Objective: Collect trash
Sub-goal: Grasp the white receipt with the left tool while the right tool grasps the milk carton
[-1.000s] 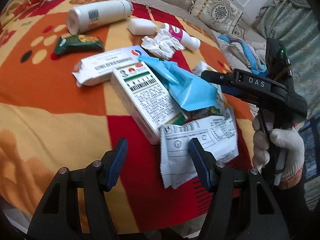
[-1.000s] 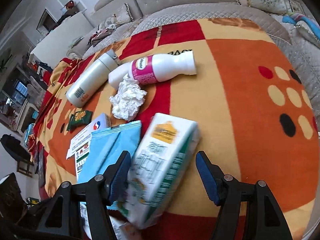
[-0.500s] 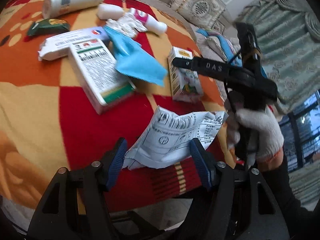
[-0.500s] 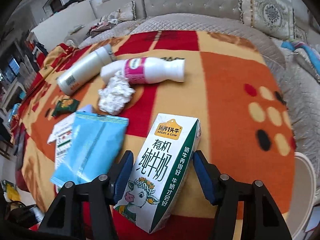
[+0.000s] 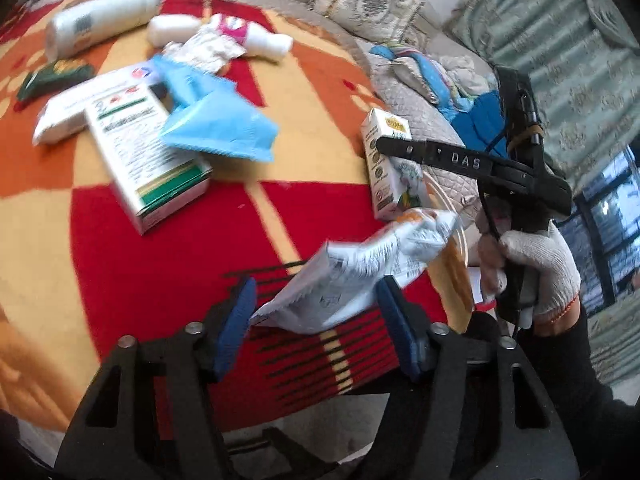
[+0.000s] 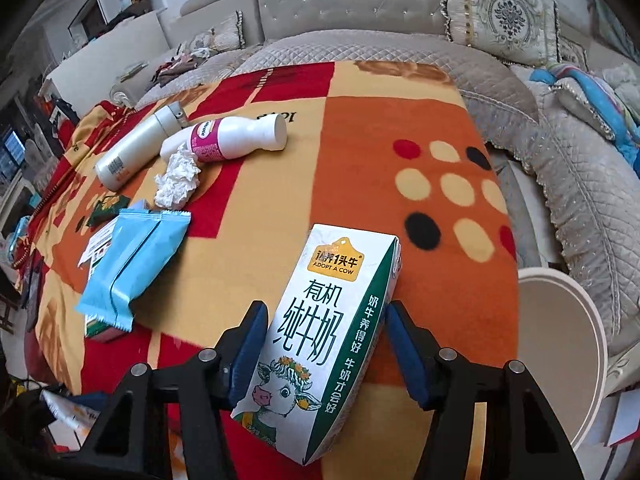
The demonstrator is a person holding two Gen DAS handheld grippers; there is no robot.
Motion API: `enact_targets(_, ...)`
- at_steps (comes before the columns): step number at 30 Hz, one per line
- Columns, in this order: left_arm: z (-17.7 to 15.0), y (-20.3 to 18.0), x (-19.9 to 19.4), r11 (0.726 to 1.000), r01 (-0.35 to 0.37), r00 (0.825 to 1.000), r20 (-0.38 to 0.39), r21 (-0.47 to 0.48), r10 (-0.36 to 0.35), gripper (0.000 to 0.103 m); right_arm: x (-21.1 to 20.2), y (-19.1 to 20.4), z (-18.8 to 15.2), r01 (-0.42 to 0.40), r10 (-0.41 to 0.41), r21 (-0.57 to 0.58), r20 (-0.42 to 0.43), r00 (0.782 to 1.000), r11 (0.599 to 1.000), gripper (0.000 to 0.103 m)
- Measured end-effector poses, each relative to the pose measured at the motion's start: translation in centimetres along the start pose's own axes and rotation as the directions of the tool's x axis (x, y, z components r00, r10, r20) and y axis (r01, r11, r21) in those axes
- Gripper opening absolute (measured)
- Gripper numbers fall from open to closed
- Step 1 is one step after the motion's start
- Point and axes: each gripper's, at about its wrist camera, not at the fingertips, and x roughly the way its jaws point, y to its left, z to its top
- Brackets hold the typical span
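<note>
Closing left tool (image 5: 316, 328) pinches blurred wrapper (image 5: 352, 276) — right tool (image 6: 324, 344) clamps milk carton (image 6: 320, 348), bottom cut off.

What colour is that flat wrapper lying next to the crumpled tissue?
Light blue: the wrapper shows best in the right wrist view, just below the tissue.

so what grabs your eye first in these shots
The milk carton fills the right wrist view, clamped in the right gripper beside a pale bin. In the left view, a crumpled white wrapper sits in the closing left gripper, above the bright blanket.
</note>
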Motion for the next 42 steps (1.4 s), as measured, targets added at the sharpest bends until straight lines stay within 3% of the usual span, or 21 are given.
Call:
enact_targets(4,0.8,-1.1,-0.9,0.999,-0.008,0.999,0.049,0.05,0.005,0.042,-1.2,-1.2,-1.2,-0.027,0.027,0.027,0.017,0.999,0.999,0.058)
enact_targets(11,3.0,-2.3,-1.5,0.997,-0.038,0.997,0.077,0.074,0.032,0.031,-2.3,-3.0,-2.4,-0.054,0.053,0.068,0.019,0.998,0.996,0.057)
enact_targets(12,3.2,-2.4,-1.6,0.996,-0.052,0.996,0.08,0.072,0.046,0.022,-2.6,-3.1,-2.4,-0.055,0.053,0.066,0.019,0.998,0.996,0.057)
enact_targets(17,4.6,-1.4,-1.9,0.991,-0.13,0.987,0.102,0.031,0.127,0.022,-3.9,-3.8,-2.7,-0.038,0.037,0.051,0.016,0.999,0.998,0.057)
enact_targets(22,3.8,-0.3,-2.3,0.99,-0.141,0.986,0.089,0.017,0.139,0.022,-3.5,-3.7,-3.5,-0.05,0.051,0.041,-0.003,0.999,0.998,0.057)
enact_targets(26,3.0,0.3,-2.8,0.994,-0.11,0.992,0.062,-0.006,0.11,0.022,-2.7,-3.2,-3.5,-0.062,0.063,0.028,-0.02,0.998,0.998,0.057)
enact_targets(29,2.4,0.1,-2.8,0.993,-0.112,0.992,0.056,0.024,0.111,0.022,-1.9,-2.8,-3.4,-0.06,0.061,0.028,-0.034,0.998,0.998,0.057)
enact_targets(32,2.2,0.8,-2.7,0.994,-0.105,0.992,0.073,-0.024,0.107,0.034,-1.9,-2.7,-3.4,-0.067,0.069,0.045,-0.031,0.997,0.997,0.057)
enact_targets(34,2.2,1.4,-2.4,0.992,-0.116,0.991,0.068,-0.045,0.118,0.056,-1.8,-2.9,-3.5,-0.096,0.099,0.075,-0.032,0.995,0.993,0.057)
enact_targets(36,2.2,1.8,-2.6,0.991,-0.128,0.989,0.075,-0.044,0.131,0.059,-1.9,-3.0,-3.7,-0.106,0.109,0.089,-0.033,0.993,0.99,0.057)
enact_targets(39,2.2,1.6,-3.1,0.984,-0.175,0.981,0.096,0.037,0.171,0.066,-2.1,-2.6,-4.1,-0.107,0.11,0.078,-0.035,0.993,0.991,0.057)
enact_targets(42,2.3,0.3,-3.1,0.969,-0.147,0.987,0.088,0.2,0.132,0.069,-2.1,-2.6,-4.4,-0.115,0.119,0.074,-0.042,0.992,0.991,0.058)
